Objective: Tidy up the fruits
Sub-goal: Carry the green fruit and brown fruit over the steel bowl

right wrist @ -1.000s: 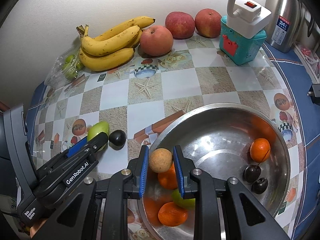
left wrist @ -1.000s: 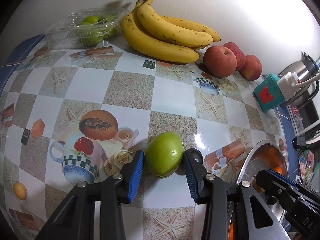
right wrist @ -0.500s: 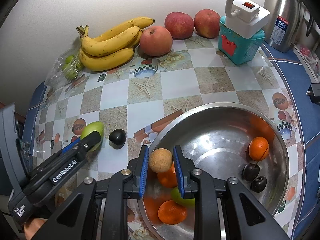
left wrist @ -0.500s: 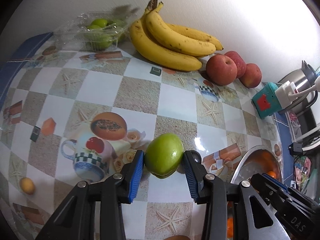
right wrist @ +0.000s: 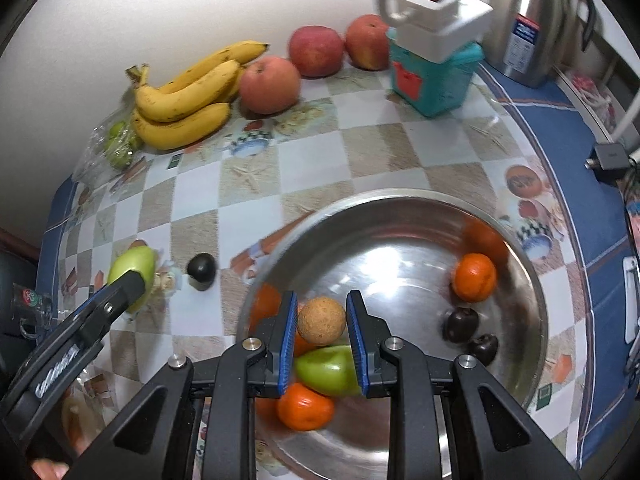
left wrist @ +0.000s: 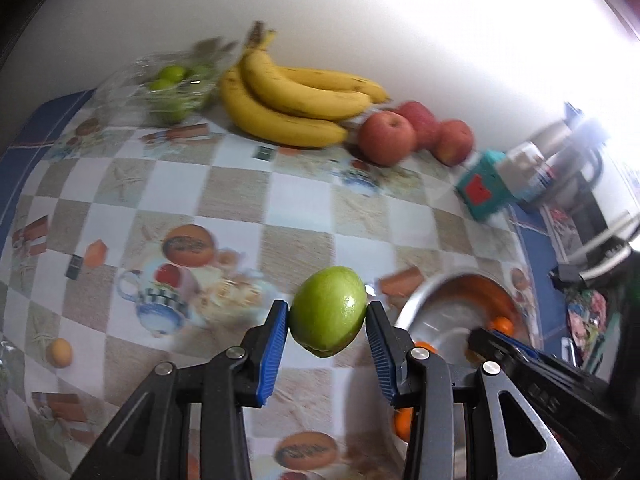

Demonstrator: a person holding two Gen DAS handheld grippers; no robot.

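Gripping a green fruit [left wrist: 327, 311] above the desk [left wrist: 240, 200], the left gripper [left wrist: 326, 338] has jaws clamped; the right gripper's [right wrist: 321, 334] jaws clamp a tan ball-like fruit [right wrist: 321, 320] over the steel bowl [right wrist: 532, 280], at five o'clock from the bananas [right wrist: 188, 100].

Green fruit [left wrist: 327, 310] between left hand-held gripper [left wrist: 326, 330] pads — above checkered tablecloth [left wrist: 240, 200].

Left gripper [left wrist: 327, 330] jaws clamped, right gripper [right wrist: 322, 330] too — both pitched downward
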